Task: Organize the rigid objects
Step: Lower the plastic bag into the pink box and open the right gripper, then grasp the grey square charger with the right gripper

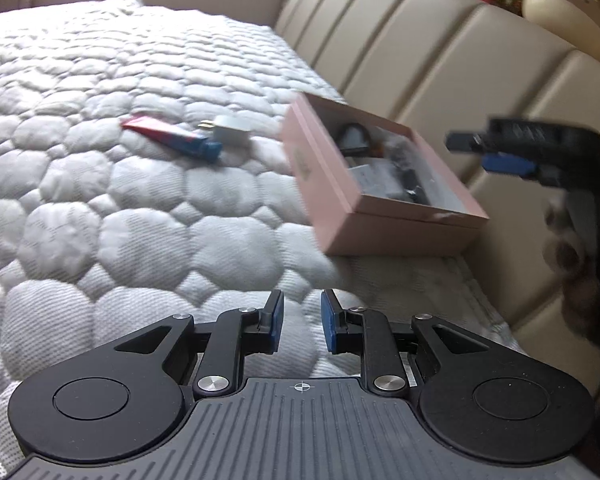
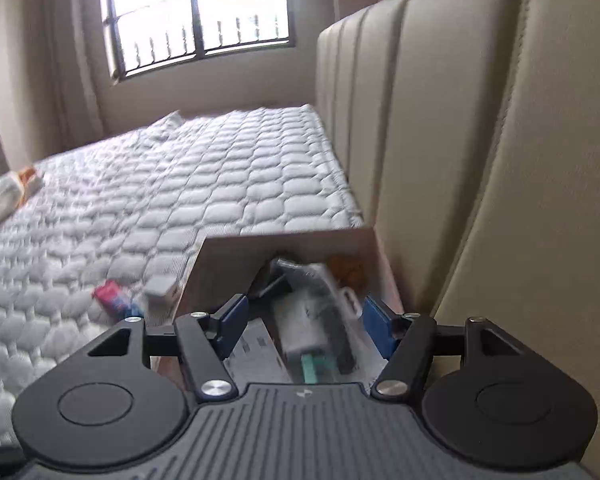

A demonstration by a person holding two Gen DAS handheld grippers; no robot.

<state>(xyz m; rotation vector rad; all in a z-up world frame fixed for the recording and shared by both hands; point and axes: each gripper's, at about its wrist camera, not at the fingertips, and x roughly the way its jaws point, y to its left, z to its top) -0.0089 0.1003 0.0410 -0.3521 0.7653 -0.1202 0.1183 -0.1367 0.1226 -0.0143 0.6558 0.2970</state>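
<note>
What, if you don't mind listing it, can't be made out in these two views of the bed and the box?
- Contents of the pink box: motion blur in both views; the right gripper covers the near part in the right wrist view.
- Print on the red-and-blue tube: too small and blurred in both views.
- White plug adapter: blurred.
- Right gripper's fingers in the left wrist view: smeared at the frame edge.

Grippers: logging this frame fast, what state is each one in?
Left gripper: open a little, nothing between its pads, over the mattress.
Right gripper: open, holding nothing, above the box.
</note>
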